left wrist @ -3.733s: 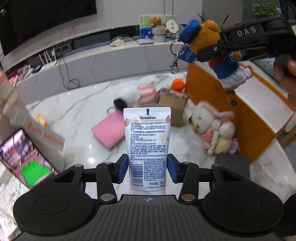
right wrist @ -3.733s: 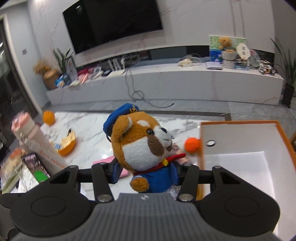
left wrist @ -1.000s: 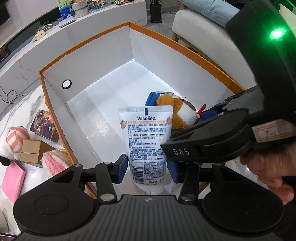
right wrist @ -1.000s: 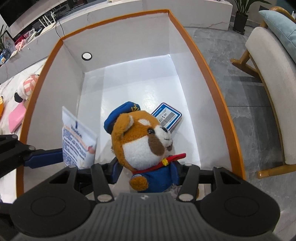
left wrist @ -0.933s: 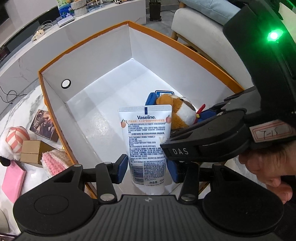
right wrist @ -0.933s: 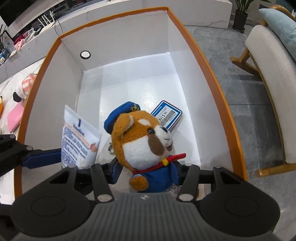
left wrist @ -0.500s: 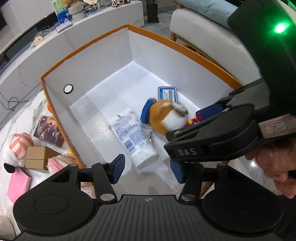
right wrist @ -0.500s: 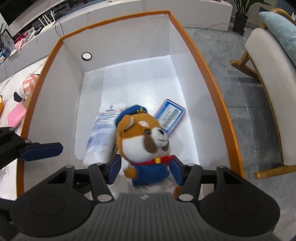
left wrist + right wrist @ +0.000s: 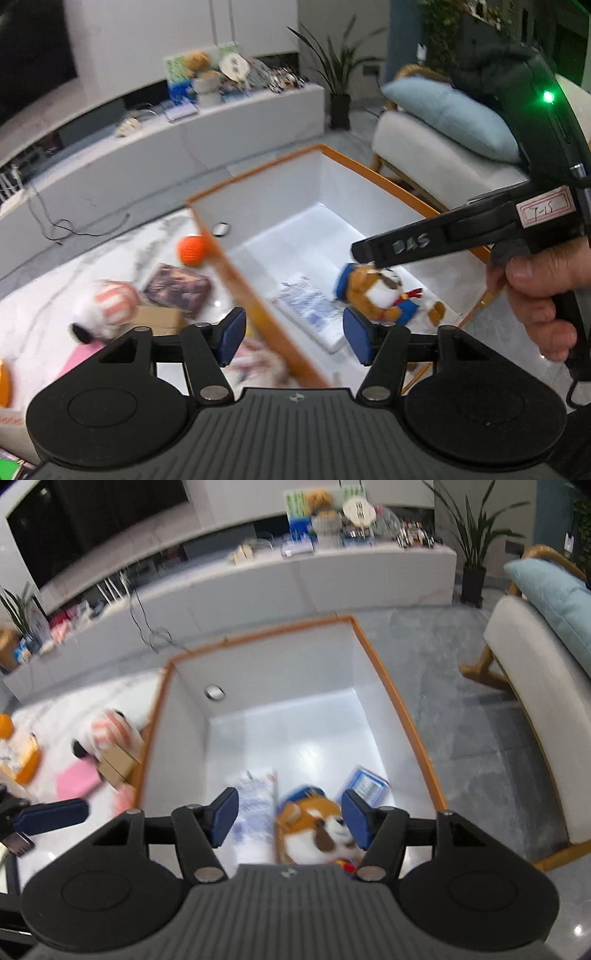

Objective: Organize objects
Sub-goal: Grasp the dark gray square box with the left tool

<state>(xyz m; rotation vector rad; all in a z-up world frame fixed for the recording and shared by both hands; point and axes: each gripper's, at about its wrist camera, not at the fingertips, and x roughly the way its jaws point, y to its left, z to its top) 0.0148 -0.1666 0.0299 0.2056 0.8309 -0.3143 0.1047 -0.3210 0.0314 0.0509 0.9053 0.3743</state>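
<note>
Inside the orange-rimmed box (image 9: 399, 705), the lotion tube (image 9: 255, 805) lay flat just left of the plush dog (image 9: 314, 830). Above them the left gripper (image 9: 293, 332) and right gripper (image 9: 290, 816) were opening, nothing between their jaws.

A home living room: television (image 9: 92, 520), armchair (image 9: 535, 686), potted plant (image 9: 472, 542).

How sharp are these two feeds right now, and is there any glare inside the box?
Left wrist view: motion blur smears the tube, the plush dog and the box rim. Right wrist view: the dog and tube are just as soft, and bright glare sits on the box floor.
</note>
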